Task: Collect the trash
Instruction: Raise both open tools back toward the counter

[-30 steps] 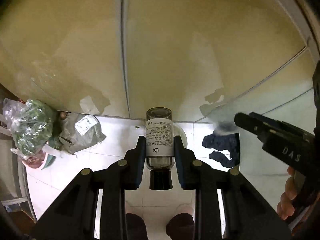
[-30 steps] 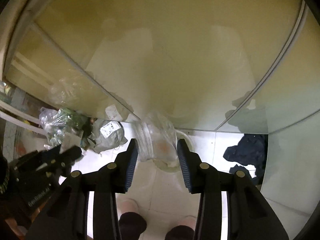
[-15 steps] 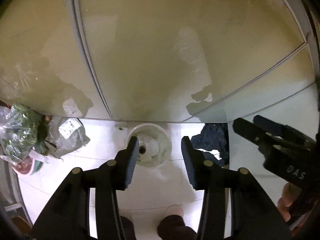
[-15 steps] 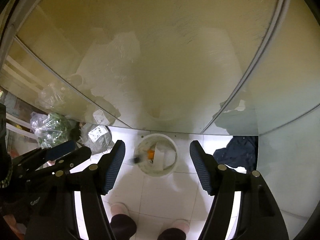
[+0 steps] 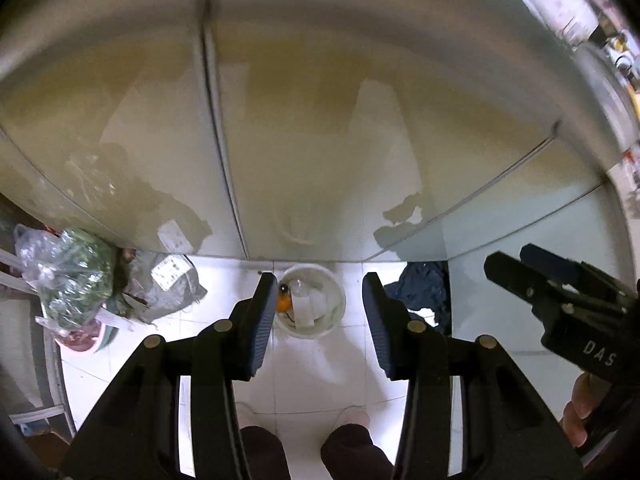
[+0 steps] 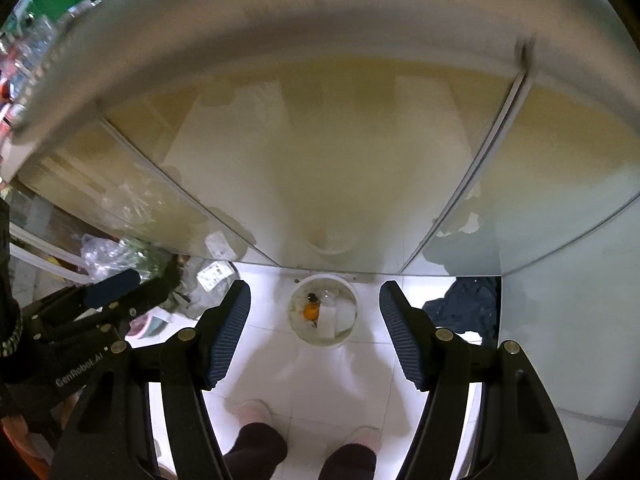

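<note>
White floor tiles [image 5: 312, 364] run up to glossy cabinet doors [image 5: 304, 140]. At far left lie 2 bags of rubbish [image 5: 76, 276] against the cabinet, not yet collected. The left gripper [image 5: 318, 316] stands apart and empty, framing the white bin [image 5: 335, 308] below, which holds a bottle, paper and something orange. The right gripper [image 6: 314, 328] is likewise spread and empty above that bin. Dark cloth [image 6: 468, 312] lies at right. Risk: the bags' loose, slippery film could slide from the pads when gripped.
</note>
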Demonstrator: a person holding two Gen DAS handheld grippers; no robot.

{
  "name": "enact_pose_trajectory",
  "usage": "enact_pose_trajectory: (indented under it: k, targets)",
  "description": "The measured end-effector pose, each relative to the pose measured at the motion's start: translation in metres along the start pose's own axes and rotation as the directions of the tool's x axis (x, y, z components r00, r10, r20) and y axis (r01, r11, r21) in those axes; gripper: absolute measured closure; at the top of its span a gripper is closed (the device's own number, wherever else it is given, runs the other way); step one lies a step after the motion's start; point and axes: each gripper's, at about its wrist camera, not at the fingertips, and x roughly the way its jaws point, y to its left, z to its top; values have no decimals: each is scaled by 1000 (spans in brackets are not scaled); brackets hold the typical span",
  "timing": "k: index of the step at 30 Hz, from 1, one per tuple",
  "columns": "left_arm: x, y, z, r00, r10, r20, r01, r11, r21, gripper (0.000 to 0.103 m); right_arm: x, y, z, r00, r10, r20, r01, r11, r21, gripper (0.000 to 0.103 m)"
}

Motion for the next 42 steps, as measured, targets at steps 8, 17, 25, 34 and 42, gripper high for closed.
enact_pose_trajectory:
  k: [8,17,25,34,42]
  targets:
    - [-124,-1,44,991,-15,134,9,999,42,60,-104,36,26,994,-11,107,9,1000,24,40]
    - [-245,3,93,949,-67,308,26,990,136,60,-209,77,56,954,-63,293,38,995,89,40]
    - [-312,-6,124,894,-112,433,18,976,216,56,-277,93,78,884,-124,451,75,989,125,40]
    - [-308,-32,186,866,-120,484,21,978,206,51,-294,68,124,836,-155,526,97,986,136,40]
    - [-279,-79,267,862,-56,503,-22,989,148,51,-285,17,210,836,-121,535,95,993,75,40]
